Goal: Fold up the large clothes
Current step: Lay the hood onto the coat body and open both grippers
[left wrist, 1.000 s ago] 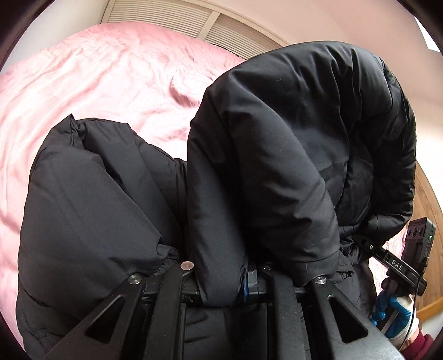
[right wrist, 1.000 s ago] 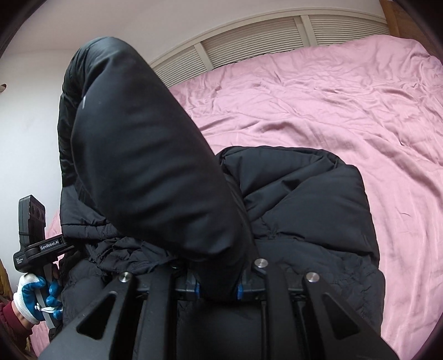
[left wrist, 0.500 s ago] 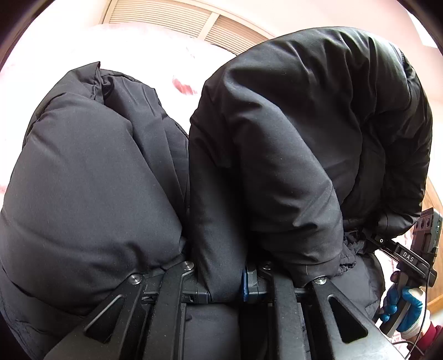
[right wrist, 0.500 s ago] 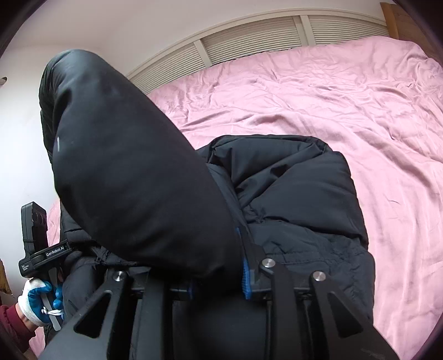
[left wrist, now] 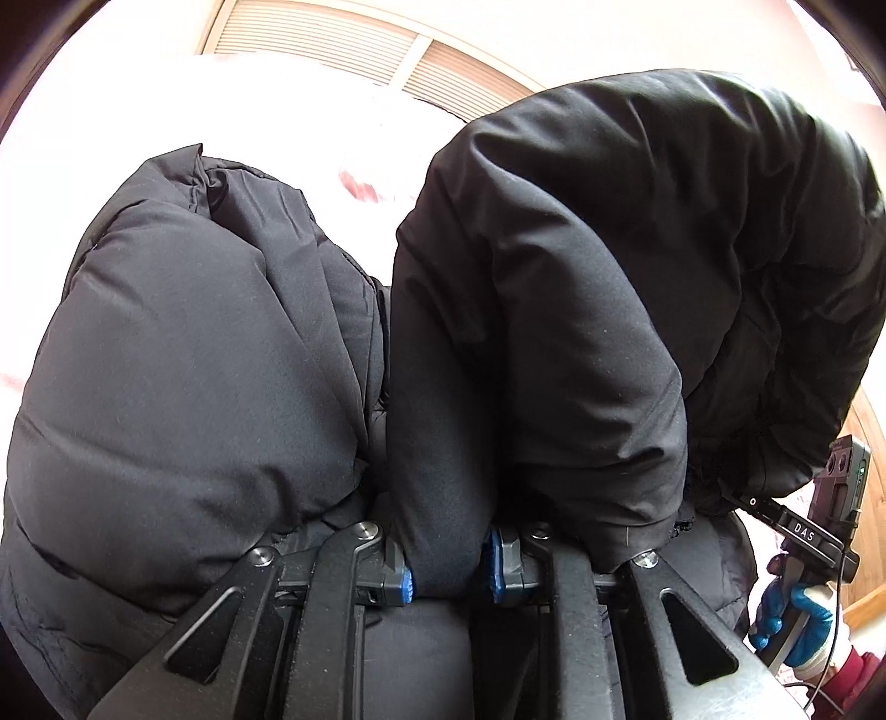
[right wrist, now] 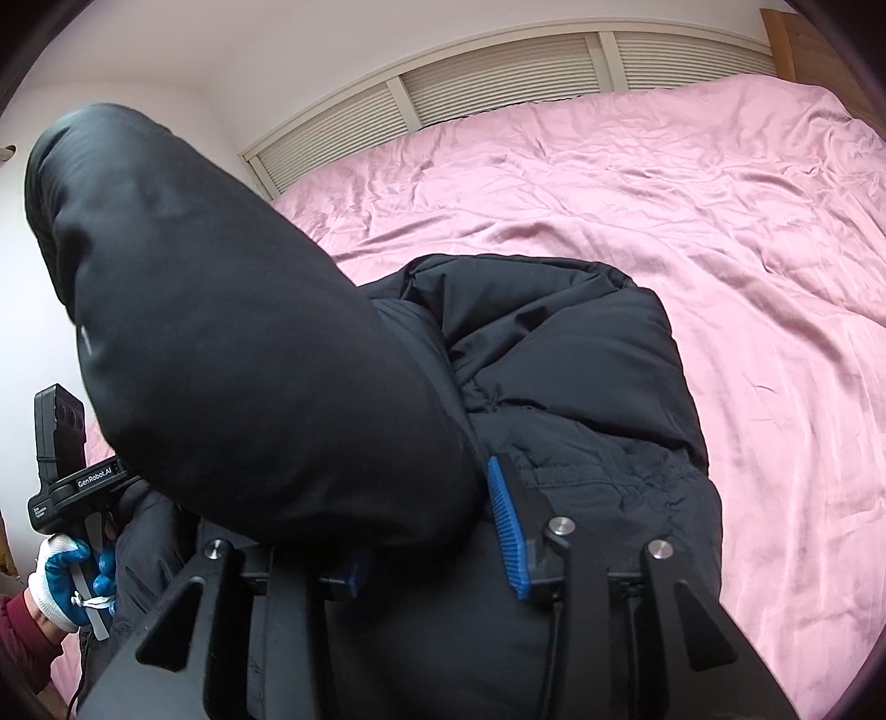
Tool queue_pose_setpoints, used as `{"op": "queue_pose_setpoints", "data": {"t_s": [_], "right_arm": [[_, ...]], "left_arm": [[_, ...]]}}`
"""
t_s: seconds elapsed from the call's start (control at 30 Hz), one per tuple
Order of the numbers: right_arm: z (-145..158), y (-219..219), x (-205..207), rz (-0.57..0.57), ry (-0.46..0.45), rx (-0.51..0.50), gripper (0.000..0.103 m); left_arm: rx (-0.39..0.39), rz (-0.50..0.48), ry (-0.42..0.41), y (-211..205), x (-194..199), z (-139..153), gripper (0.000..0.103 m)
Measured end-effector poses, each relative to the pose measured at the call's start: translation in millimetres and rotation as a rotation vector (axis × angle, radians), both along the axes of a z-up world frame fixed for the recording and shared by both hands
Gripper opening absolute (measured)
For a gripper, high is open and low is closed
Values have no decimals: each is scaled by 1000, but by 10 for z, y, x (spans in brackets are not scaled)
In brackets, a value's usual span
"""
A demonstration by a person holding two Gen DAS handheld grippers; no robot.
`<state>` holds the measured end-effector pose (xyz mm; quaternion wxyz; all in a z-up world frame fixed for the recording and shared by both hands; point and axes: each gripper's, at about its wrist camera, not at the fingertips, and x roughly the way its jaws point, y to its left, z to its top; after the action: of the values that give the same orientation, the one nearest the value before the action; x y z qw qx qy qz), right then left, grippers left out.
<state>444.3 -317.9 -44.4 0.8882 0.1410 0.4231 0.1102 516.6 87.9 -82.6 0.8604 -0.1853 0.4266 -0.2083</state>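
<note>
Fabric of a black puffer jacket [left wrist: 183, 376] is pinched between the blue-padded fingers [left wrist: 401, 581] of the left gripper [left wrist: 446, 579], which are clenched on a rolled fold of it. In the right wrist view, the right gripper [right wrist: 432, 540] is seen with its fingers [right wrist: 506, 523] parted: one blue pad stands bare just beside the thick black roll, while the other pad is mostly hidden under the cloth, so the jacket is no longer squeezed there. From both grippers the padded fold rises and arches over, and the rest of the jacket is bunched in a heap behind it, lying on the pink bedsheet [right wrist: 692, 221]. At the edge of each view the opposite gripper's handle is held by a hand in a blue-and-white glove [left wrist: 792, 626] [right wrist: 66, 576]. Beyond the bed, a row of cream louvred panels [right wrist: 498, 72] is set along the wall, and a wooden frame [right wrist: 786, 44] is glimpsed at the far corner.
</note>
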Motion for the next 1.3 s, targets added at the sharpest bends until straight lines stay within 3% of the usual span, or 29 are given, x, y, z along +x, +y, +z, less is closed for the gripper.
{"op": "queue_pose_setpoints", "data": {"t_s": [0.27,0.5,0.67,0.77,0.9,0.97,1.07,1.17,1.3], "right_arm": [[54,-159,-382,3,12,-12,38],[166,-512,-956,-54,61,-24,38],[580,-553,-1017,-75,17,-31,38],[897,-371,-903,-28,-22,-50,39],[1239,88,-627,55,-56,-76,52],[1337,303,-536,100,-64,-102,55],[1328,623,-400,166,-51,-174,58],[1119,822,-300,211,-14,-232,59],[611,851,-281,226,63,-310,60]], "left_arm": [[-52,0,19,276,-370,132,40],[-28,29,39,728,-950,315,42],[-18,63,0,931,-1195,667,44],[-1,26,-63,770,-1196,988,46],[10,-56,-158,325,-1033,1359,54],[50,-91,-201,55,-875,1450,63],[86,-111,-201,-187,-594,1408,67],[159,-110,-142,-341,-378,1063,67],[271,-93,-79,-341,-381,498,67]]}}
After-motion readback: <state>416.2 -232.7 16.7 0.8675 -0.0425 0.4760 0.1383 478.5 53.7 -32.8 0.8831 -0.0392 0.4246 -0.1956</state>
